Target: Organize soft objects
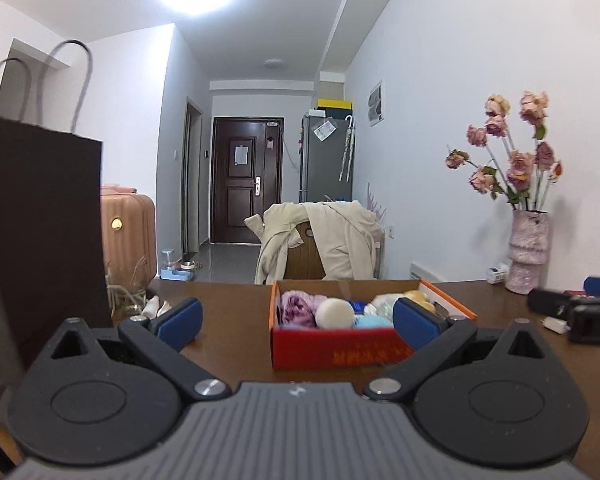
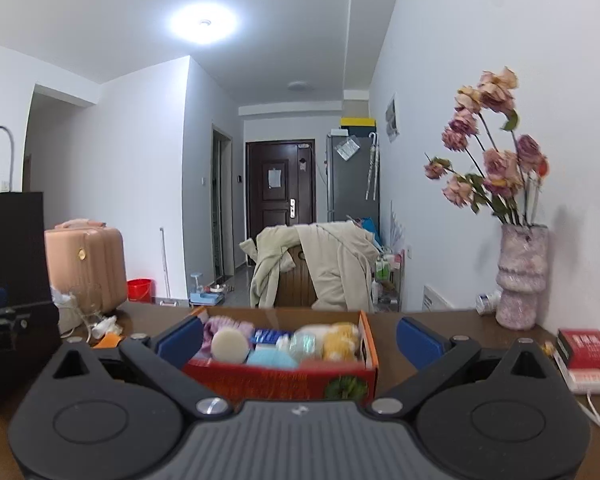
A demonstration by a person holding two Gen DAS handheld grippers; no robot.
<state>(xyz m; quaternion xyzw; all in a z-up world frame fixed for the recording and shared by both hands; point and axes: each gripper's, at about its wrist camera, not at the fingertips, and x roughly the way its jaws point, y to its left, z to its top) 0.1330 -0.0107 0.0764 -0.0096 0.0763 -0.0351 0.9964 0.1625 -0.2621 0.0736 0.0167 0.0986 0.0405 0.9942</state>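
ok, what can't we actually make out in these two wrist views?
- Orange-and-red cardboard box contents: right wrist view, motion blur smears the soft items; lower layers hidden by its walls.
- Cream round pad: left wrist view, material unclear.
- Black paper bag: inside hidden, cut off by the left edge.
- Right gripper: left wrist view, jaws cut off at the edge.

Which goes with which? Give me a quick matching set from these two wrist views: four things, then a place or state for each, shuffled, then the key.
Things:
1. box
2. vase
3. paper bag
4. right gripper

Place or state:
A. holds dried roses, by the wall
B. jaws wide open, nothing gripped
C. on the table, full of soft objects
D. dark, upright, looped handles

Pairs: 1-C, 2-A, 3-D, 4-B
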